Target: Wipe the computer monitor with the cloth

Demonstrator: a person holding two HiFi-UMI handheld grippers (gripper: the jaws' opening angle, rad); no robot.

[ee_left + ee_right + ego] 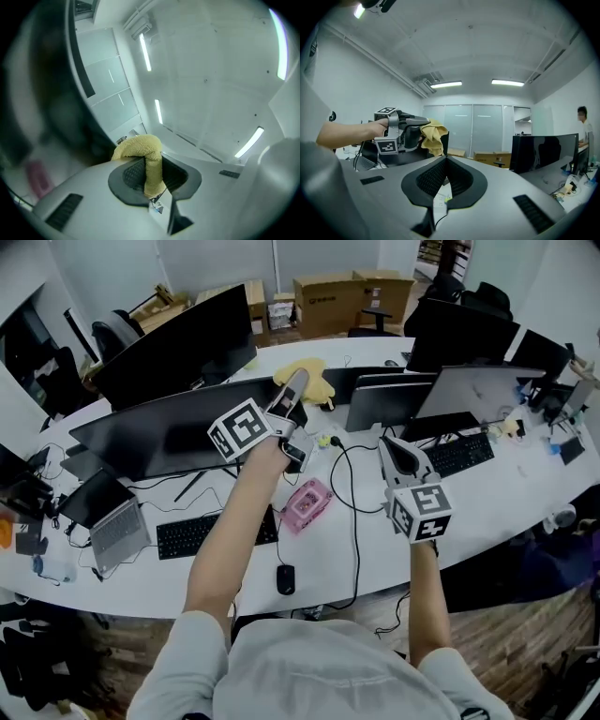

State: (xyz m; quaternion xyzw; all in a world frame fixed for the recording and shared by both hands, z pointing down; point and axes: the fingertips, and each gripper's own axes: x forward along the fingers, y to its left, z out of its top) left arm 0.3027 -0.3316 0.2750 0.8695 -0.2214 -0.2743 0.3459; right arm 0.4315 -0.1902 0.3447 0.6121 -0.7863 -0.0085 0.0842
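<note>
Here, from the head view, a person stands at a curved white desk (525, 498) with both arms stretched forward. The left gripper (296, 381) is raised to the upper right corner of a wide black monitor (169, 432), and a yellow cloth (311, 374) bunches at its tip, right at the screen's top edge. Whether the cloth touches the panel cannot be made out. The right gripper (387, 444) hangs lower and to the right, above the desk, near a black cable (354, 521). In front of the monitor lie a keyboard (197, 532), a mouse (285, 578) and a small pink object (307, 503); a laptop (117, 532) sits further left.

In the left gripper view, the 2 jaws are closed tight on a strip of the cloth (151, 164), which runs down between the pads and bulges out in a fold above them. A dark, blurred surface fills the left side, and ceiling lights (145, 51) show above.

In the right gripper view, the 2 jaws meet at their tips with nothing between them. Beyond them the left gripper (415, 123) is seen side-on, held in a hand (351, 133), with the cloth (432, 136) hanging from its front against a dark panel edge. A second black monitor (543, 152) stands to the right, and another person (582, 131) stands at the far right.
</note>
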